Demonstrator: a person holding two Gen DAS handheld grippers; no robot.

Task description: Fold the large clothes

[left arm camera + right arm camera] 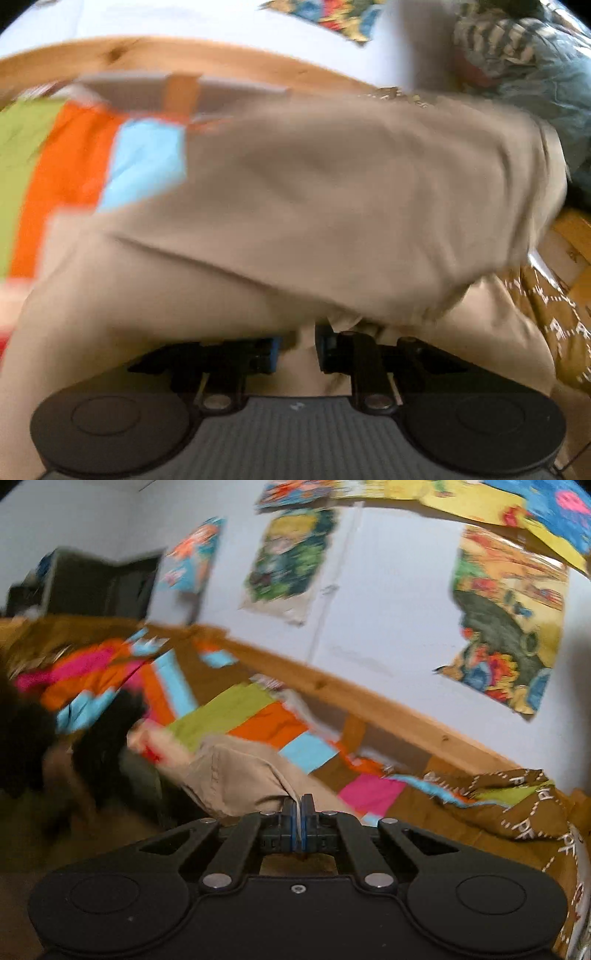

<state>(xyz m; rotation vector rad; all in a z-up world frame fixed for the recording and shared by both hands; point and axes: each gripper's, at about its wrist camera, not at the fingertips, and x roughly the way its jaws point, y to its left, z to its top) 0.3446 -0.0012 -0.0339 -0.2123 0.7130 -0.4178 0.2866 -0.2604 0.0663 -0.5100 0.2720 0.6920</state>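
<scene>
Right hand-held gripper [302, 805] clamped on edge of beige garment [236, 775]. Left hand-held gripper [298, 350] narrowly parted, garment [314, 192] draped between and ahead. Patchwork blanket [258, 716] beyond.

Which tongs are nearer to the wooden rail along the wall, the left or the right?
Cannot tell. Both tongs grip the beige garment: left tongs, right tongs. In each view the wooden rail lies beyond the colourful bedspread.

Beige garment [314, 192]: matt woven cloth, probably cotton; bed rail [388, 709]: knotty varnished wood.
</scene>
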